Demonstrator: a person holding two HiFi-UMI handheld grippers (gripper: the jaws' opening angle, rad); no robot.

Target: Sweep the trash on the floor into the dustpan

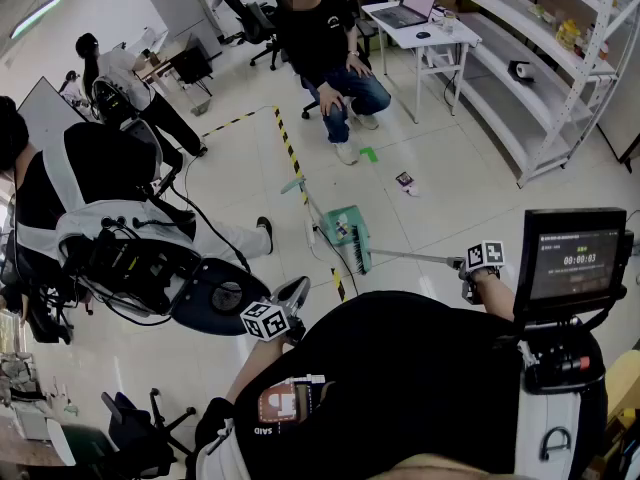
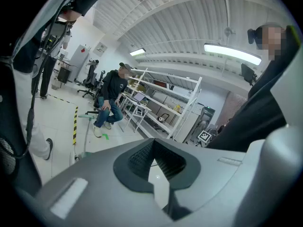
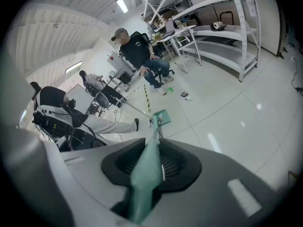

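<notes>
While the broom handle (image 1: 410, 258) is clamped in the right gripper (image 3: 155, 148) and the left gripper (image 2: 154, 155) is closed on nothing, sweeping is judged unstarted: the wrapper (image 1: 406, 181) and green scrap (image 1: 368, 154) lie on the floor (image 1: 450, 168) well beyond the dustpan (image 1: 343, 226), so the broom head (image 1: 356, 256) must be carried past them.

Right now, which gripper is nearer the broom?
Right. The right gripper is clamped on the handle of the broom; the left gripper is apart from it, holding nothing.
</notes>
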